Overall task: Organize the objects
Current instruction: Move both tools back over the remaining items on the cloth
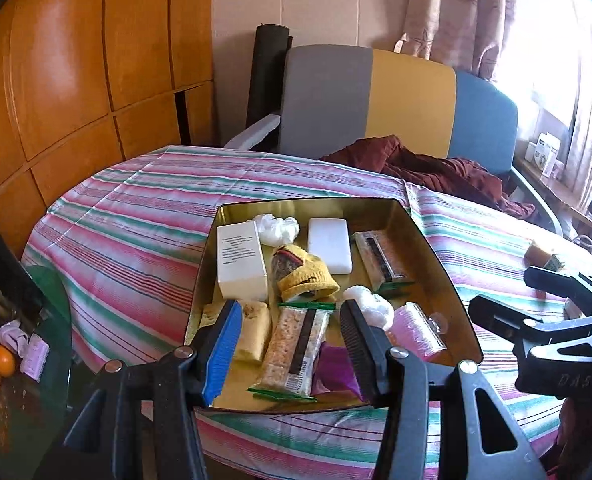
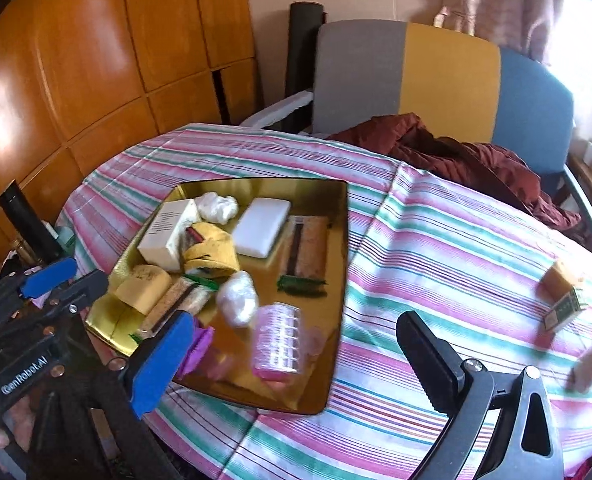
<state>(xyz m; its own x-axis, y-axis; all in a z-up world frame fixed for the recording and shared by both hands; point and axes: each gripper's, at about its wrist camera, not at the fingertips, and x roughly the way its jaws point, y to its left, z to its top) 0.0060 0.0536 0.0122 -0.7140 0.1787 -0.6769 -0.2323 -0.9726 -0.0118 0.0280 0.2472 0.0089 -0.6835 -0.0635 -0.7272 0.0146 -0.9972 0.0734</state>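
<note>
Two grippers hover above the striped bench (image 1: 127,216). Left gripper (image 1: 291,344): fingers partly spread, grasping nothing, above the near edge of the gold tray (image 1: 444,280). Right gripper (image 2: 296,356): fingers released and spread wide, nothing between them, above the tray's near right corner. Tray contents include a white box (image 1: 241,260), a white bar (image 1: 330,248), a granola bar (image 1: 293,352) and a pink ribbed container (image 2: 279,340). A small green-and-white box (image 2: 566,310) lies on the bench, well apart to the right.
</note>
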